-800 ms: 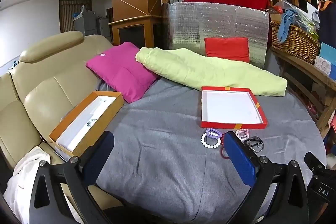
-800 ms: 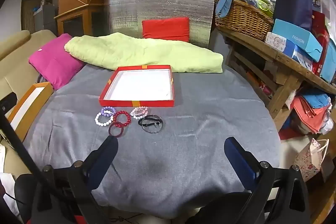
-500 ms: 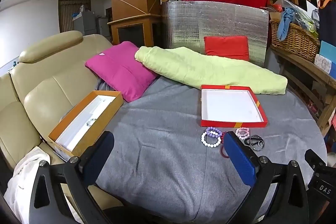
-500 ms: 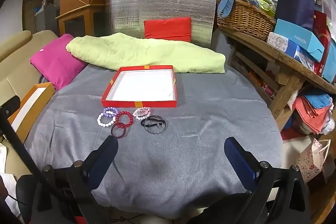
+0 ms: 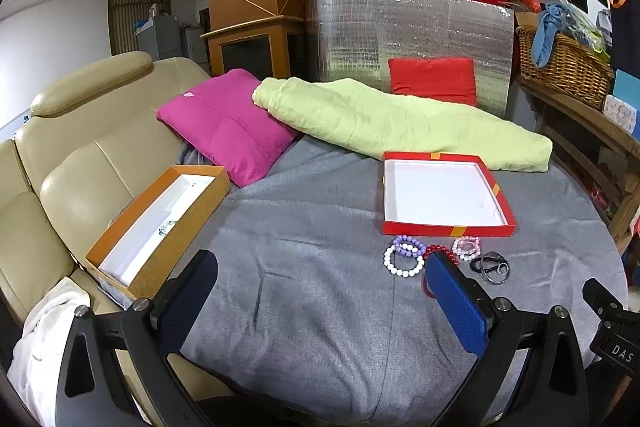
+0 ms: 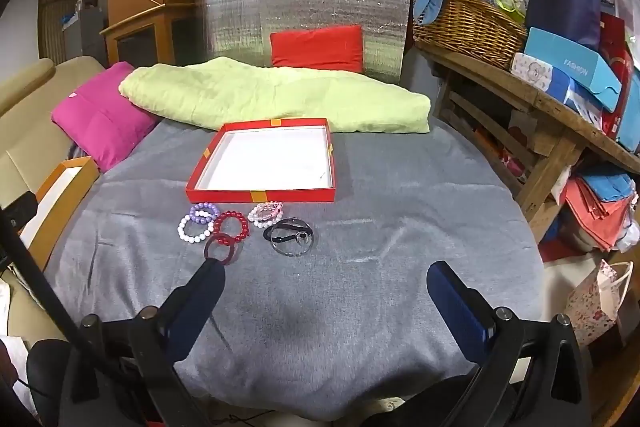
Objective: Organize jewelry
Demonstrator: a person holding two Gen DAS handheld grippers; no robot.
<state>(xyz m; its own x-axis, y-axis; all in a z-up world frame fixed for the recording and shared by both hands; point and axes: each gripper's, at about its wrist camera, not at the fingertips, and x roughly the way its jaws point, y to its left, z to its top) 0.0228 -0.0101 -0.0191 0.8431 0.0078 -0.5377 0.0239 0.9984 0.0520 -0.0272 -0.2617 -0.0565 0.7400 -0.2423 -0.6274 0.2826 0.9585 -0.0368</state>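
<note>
Grey cloth-covered table [image 6: 360, 307] | shallow red cardboard tray [image 6: 260, 194] empty | beaded bracelets [image 6: 224, 223] loose just before it | left gripper [image 5: 320, 291], right gripper [image 6: 324, 303] spread, holding nothing | sorting seemingly unstarted

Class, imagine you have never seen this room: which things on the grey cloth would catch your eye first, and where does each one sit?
The red tray with its bare white floor stands out first, lying mid-table just in front of the pale green blanket. Right before the tray's near edge lies a cluster of bracelets: white, purple, red and pink beads, plus a dark band. At the table's left edge sits an open orange box beside the beige sofa.
</note>
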